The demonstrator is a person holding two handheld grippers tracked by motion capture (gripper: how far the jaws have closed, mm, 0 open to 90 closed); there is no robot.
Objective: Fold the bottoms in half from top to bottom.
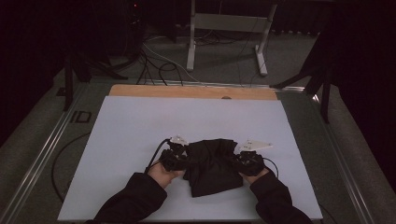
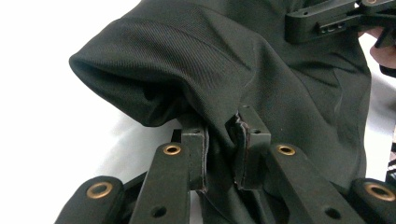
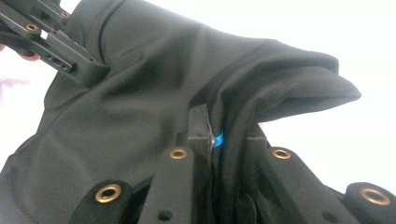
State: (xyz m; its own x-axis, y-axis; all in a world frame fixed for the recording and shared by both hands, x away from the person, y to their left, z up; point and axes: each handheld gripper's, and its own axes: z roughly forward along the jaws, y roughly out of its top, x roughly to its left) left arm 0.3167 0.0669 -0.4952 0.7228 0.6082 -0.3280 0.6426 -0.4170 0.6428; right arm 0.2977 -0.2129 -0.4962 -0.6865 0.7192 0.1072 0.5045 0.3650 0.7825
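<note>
Left tongs (image 2: 223, 140) clench a fold of the black garment (image 1: 212, 163). Right tongs (image 3: 229, 140) likewise grip it, apparently several layers. Garment partly rests on the table (image 1: 130, 126).

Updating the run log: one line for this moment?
left gripper: shut on black garment | right gripper: shut on black garment | garment: bunched, partly lifted off white table

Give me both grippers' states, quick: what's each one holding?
Left gripper: closed, pinching a fold of the black garment.
Right gripper: closed, clamped on the same black garment at its opposite side.
</note>
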